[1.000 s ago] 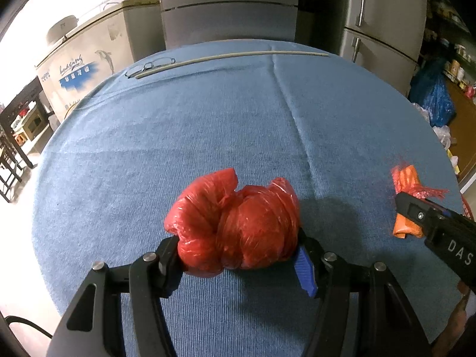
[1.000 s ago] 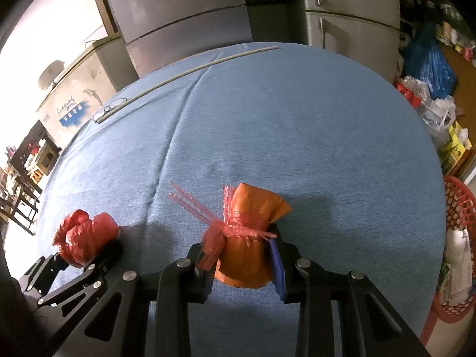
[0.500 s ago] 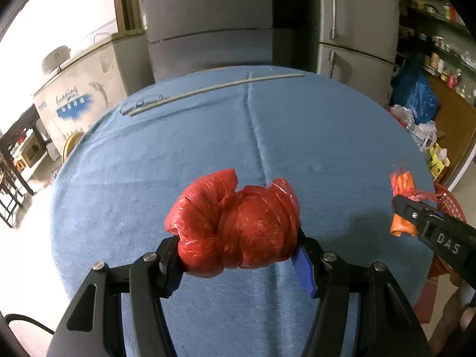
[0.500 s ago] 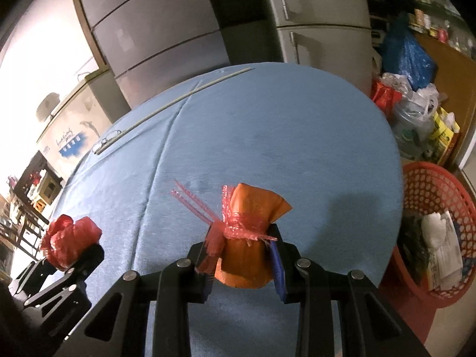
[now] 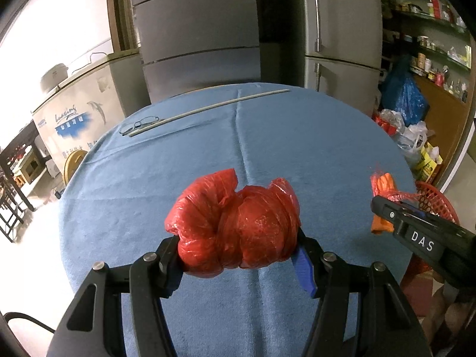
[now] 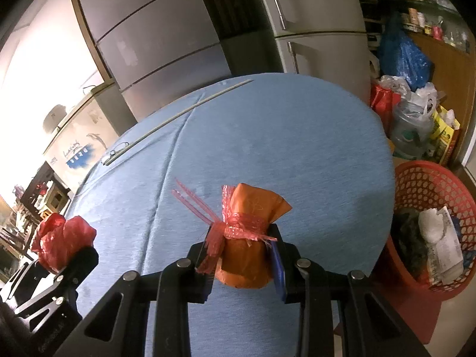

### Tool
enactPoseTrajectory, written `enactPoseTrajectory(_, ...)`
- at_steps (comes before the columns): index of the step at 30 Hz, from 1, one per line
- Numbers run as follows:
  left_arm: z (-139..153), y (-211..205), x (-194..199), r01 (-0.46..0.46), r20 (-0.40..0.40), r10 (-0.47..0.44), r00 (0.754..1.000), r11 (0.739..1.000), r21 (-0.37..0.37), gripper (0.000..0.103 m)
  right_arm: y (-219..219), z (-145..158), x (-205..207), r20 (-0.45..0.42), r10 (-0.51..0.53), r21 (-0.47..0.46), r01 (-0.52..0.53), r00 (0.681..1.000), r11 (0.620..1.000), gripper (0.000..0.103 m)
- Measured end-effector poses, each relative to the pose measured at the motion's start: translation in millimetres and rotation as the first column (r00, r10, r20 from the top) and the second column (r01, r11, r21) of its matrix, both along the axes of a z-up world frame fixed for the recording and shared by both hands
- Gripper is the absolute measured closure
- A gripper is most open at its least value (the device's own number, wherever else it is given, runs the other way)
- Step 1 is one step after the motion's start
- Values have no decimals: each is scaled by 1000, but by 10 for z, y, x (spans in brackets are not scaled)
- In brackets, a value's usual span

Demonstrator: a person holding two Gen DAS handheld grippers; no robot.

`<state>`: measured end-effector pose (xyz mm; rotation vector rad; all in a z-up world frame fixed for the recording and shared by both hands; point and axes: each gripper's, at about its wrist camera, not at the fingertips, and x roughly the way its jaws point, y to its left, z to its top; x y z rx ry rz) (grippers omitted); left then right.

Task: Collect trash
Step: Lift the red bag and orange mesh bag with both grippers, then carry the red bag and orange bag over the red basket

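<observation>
My left gripper [image 5: 238, 255] is shut on a crumpled red plastic bag [image 5: 235, 223] and holds it above the round blue-clothed table [image 5: 267, 136]. The bag also shows in the right wrist view [image 6: 62, 238]. My right gripper [image 6: 242, 255] is shut on an orange bundle tied with red mesh [image 6: 250, 238], held above the table near its right edge. The bundle shows at the right of the left wrist view [image 5: 382, 205]. A red mesh trash basket [image 6: 440, 187] with trash inside stands on the floor right of the table.
Glasses [image 5: 139, 125] and a long thin rod [image 5: 214, 108] lie at the table's far side. Grey refrigerators [image 5: 196, 35] stand behind. Plastic bags [image 6: 410, 110] crowd the floor at the right. A chest freezer [image 5: 80, 110] stands at the left.
Both grippers have risen and pulled back from the table with their loads. The right gripper has swung right, bringing the red basket into fuller view.
</observation>
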<state>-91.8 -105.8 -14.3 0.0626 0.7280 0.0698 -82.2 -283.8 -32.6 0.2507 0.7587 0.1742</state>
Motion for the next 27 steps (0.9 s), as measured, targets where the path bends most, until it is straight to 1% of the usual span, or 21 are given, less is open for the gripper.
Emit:
enactPoseTrajectory(6,-46,-65,51,-3,-28,2,1000,1000,-20,40,-41,-17,-80,8,8,-6,-7,1000,1000,69)
enactPoseTrajectory(9,-77,-143,117,11,-54,-13,998,999,-42,40,-168,-6,-115,16,-21,-4,21,1000,1000,69)
enactPoseTrajectory(14,-135,-271,187,42,-90,-44,995,999,-20,40,-400,-44,-136,11,-74,27,74,997,997,69)
enactPoseTrajectory(17,-175,-320,265,54,-123,-57,991,998,-26,40,-490,-60,-125,4,-91,36,90,996,995,69)
enactPoseTrajectory(19,-173,-395,314,68,-127,-70,989,997,-21,40,-542,-65,-121,3,-100,40,100,995,994,69)
enactPoseTrajectory(27,-111,-763,483,152,-145,-157,977,987,-42,40,-788,-86,-112,-5,-151,63,151,989,987,69)
